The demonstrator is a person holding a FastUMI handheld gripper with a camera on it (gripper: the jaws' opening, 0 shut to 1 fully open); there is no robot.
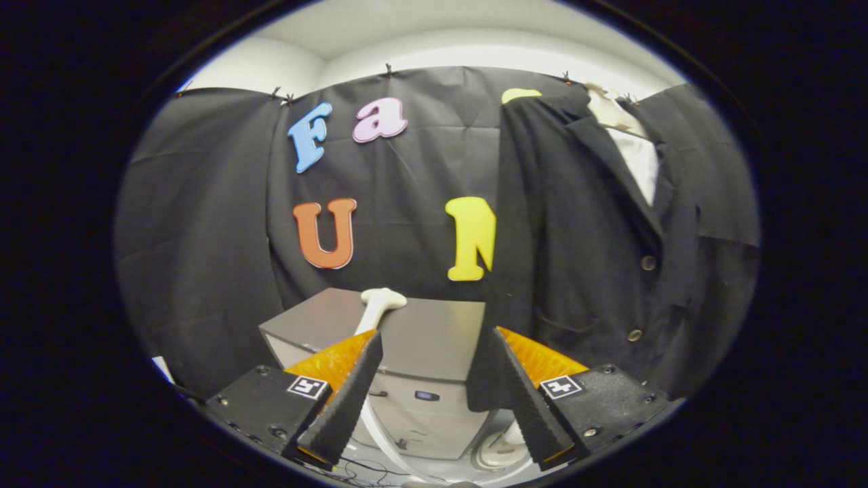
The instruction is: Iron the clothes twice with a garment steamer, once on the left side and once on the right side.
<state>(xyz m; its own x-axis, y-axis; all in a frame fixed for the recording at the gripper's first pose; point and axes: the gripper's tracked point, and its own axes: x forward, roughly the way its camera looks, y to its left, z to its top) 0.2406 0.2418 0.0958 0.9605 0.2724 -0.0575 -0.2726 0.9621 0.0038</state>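
A dark button-front jacket [597, 224] hangs on a pale hanger [610, 108] against the booth's wall, beyond and to the right of my fingers. The white steamer head [380, 305] sticks up on its handle just beyond the left finger, resting by a grey box-shaped unit [420, 339]. A white hose [380, 434] curves down below, between the fingers. My gripper [434, 393] is open, with nothing held between its fingers; the steamer handle passes close to the left finger's tip.
A white round base [502, 451] sits low beside the right finger, under the jacket's hem. Thin dark cables [359, 468] lie on the surface below the grey unit. Black cloth covers the wall on the left.
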